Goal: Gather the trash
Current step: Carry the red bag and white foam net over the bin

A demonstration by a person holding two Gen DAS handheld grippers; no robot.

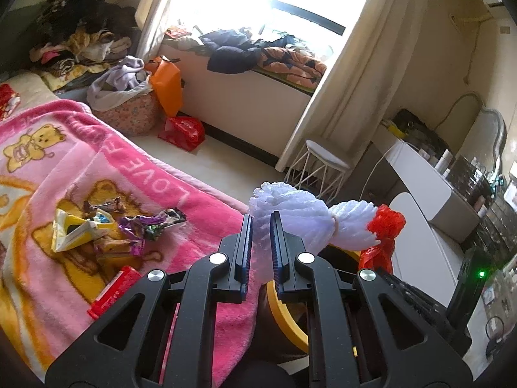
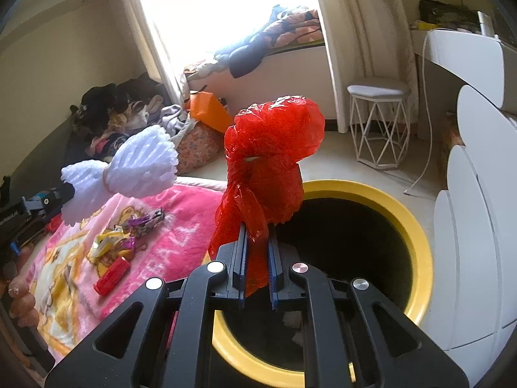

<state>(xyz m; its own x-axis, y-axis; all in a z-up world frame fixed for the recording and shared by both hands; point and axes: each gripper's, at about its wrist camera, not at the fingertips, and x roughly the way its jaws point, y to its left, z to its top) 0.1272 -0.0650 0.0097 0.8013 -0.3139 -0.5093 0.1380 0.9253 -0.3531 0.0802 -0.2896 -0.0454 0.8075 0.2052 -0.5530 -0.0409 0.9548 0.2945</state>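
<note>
My left gripper (image 1: pixel 261 223) is shut on a white foam net sleeve (image 1: pixel 300 218), held up beside the bed; the same foam net sleeve (image 2: pixel 129 168) shows at the left of the right wrist view. My right gripper (image 2: pixel 257 236) is shut on a crumpled red plastic bag (image 2: pixel 271 161), which hangs above the near rim of a black bin with a yellow rim (image 2: pixel 416 226). That red bag (image 1: pixel 383 236) appears just right of the foam in the left wrist view. Candy wrappers (image 1: pixel 142 226), a yellow carton (image 1: pixel 74 229) and a red packet (image 1: pixel 113 287) lie on the pink blanket (image 1: pixel 48 168).
A bed with the pink blanket fills the left. A white wire stool (image 2: pixel 378 119) stands by the curtain, and a white dresser (image 2: pixel 465 51) is on the right. A floral laundry basket (image 1: pixel 129 113), an orange bag (image 1: pixel 166 84) and a red bag (image 1: pixel 182 131) sit on the floor by the window bench.
</note>
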